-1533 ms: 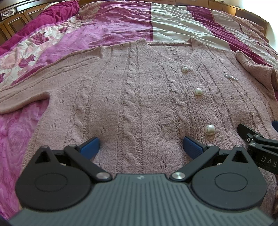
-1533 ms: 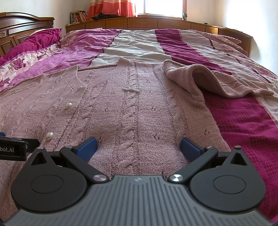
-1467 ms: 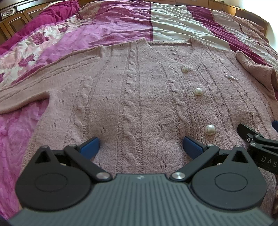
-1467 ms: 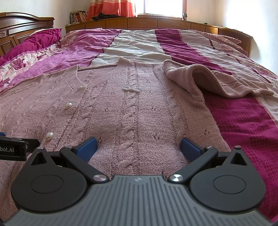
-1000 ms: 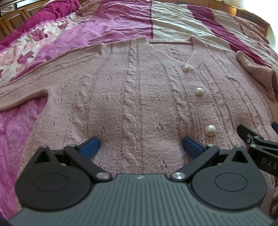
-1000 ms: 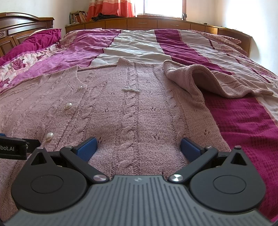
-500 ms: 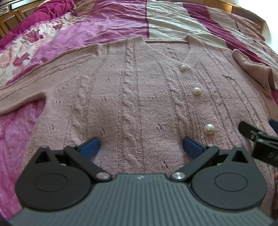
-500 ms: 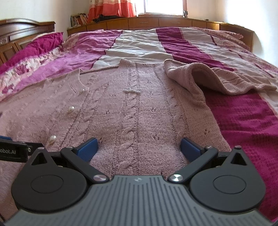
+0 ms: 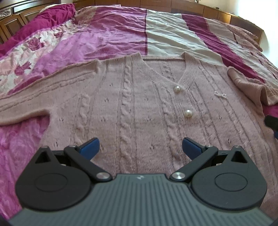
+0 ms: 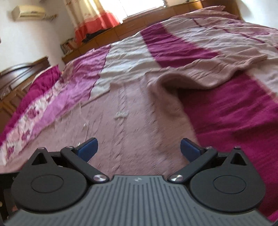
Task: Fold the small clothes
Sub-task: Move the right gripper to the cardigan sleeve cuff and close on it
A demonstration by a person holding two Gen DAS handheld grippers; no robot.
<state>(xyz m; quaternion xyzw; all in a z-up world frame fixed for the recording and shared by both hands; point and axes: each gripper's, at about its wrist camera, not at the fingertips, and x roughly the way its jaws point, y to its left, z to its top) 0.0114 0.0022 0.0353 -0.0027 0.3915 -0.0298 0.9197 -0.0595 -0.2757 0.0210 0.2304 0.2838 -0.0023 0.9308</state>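
Observation:
A dusty-pink cable-knit cardigan (image 9: 132, 97) with pearl buttons (image 9: 188, 113) lies flat, front up, on the bed. Its left sleeve (image 9: 26, 104) stretches out to the left. Its right sleeve (image 10: 205, 73) lies rumpled out to the right. My left gripper (image 9: 139, 147) is open and empty, low over the cardigan's lower front. My right gripper (image 10: 139, 147) is open and empty over the cardigan's right side, tilted, and its view is blurred. The right gripper's edge shows in the left wrist view (image 9: 272, 121).
The bedspread (image 9: 113, 34) has magenta, pink, cream and floral stripes. A dark wooden headboard (image 10: 15, 74) is at the left. A wooden ledge (image 10: 156, 15) with a curtained window runs along the far side.
Both grippers have moved forward over the cardigan. The right gripper has tilted and swung quickly, blurring its view. The lowest pearl button has passed out of the left view.

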